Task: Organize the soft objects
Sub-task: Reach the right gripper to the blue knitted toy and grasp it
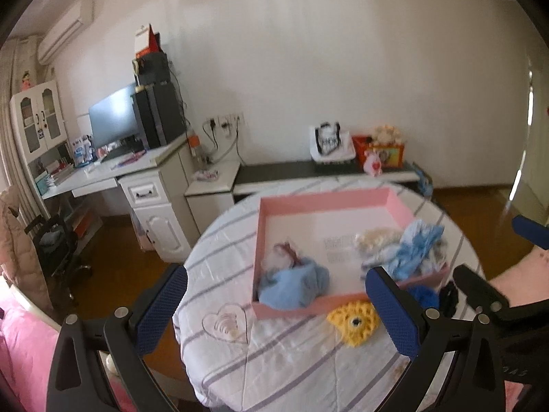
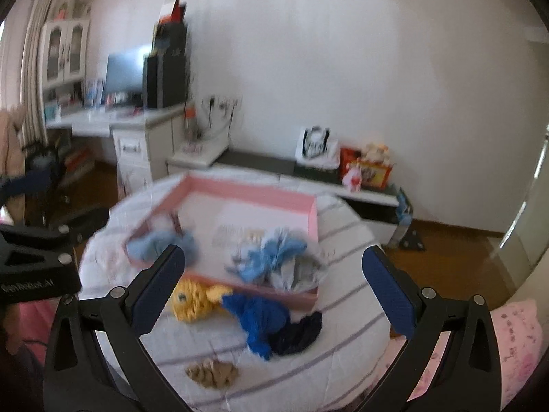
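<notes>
A shallow pink box [image 1: 329,199] [image 2: 254,190] sits on a round table with a striped white cloth [image 1: 274,353] [image 2: 343,312]. Inside it lie a light blue soft bundle [image 1: 291,286] [image 2: 158,243], a white fluffy item [image 1: 279,257], a cream item [image 1: 375,238] and a light blue and grey pile [image 1: 417,250] [image 2: 278,264]. In front of the box lie a yellow crocheted piece [image 1: 353,322] [image 2: 194,298], a royal blue item [image 2: 257,319], a dark navy item [image 2: 298,333] and a tan item [image 2: 212,372]. My left gripper [image 1: 276,312] and right gripper [image 2: 274,295] are both open and empty above the table's near side.
A white desk [image 1: 113,168] with monitor and black tower stands at the back left. A low bench [image 1: 326,170] along the wall holds bags and a toy box. A black chair [image 1: 58,250] stands on the left. Pink bedding [image 2: 514,336] lies close by.
</notes>
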The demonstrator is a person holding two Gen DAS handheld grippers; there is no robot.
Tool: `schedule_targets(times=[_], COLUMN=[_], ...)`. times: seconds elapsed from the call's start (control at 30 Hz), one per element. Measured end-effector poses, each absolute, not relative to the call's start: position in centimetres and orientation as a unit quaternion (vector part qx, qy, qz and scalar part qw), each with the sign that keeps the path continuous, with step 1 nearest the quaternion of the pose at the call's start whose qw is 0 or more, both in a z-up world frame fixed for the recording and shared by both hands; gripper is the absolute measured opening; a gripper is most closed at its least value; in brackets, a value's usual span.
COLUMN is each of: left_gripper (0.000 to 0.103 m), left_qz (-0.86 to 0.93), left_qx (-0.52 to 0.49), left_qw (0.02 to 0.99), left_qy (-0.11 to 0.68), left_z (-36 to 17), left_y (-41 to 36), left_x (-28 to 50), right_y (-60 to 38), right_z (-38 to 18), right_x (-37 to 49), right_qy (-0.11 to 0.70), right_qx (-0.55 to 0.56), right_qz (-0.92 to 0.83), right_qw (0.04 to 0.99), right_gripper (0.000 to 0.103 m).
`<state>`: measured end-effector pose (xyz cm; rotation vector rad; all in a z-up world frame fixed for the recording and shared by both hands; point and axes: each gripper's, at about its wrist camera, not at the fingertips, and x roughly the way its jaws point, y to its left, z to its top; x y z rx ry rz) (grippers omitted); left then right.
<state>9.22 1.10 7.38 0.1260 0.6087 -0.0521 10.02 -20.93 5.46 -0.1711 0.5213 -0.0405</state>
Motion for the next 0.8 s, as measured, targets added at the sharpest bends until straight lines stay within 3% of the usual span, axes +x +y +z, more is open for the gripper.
schedule_targets(times=[0.3, 0.57, 0.67, 0.8], left_gripper=[0.103, 0.103, 0.103, 0.103], left_qz=[-0.043, -0.057, -0.055, -0.057], left_qx=[0.098, 0.109, 0.107, 0.105], left_qw=[0.925, 0.903, 0.896, 0.888], left_qy=[0.365, 0.412, 0.427, 0.445], left_z=[3.9, 0.8, -0.2, -1.8], left_y=[-0.4, -1.1, -0.7, -0.4], left_x=[12.0, 14.1, 14.7, 15.5], right_y=[-20.1, -20.2, -19.9, -19.8], right_z=[-0.8, -3.9, -4.8, -6.3], right_x=[12.2, 13.5, 14.1, 15.1], right_qy=[0.359, 0.403, 0.412, 0.436], right_qx=[-0.151, -0.152, -0.165, -0.169], right_qz=[-0.022, -0.017, -0.015, -0.005], right_qw=[0.921, 0.902, 0.896, 0.884], right_gripper=[0.103, 0.101, 0.096, 0.072])
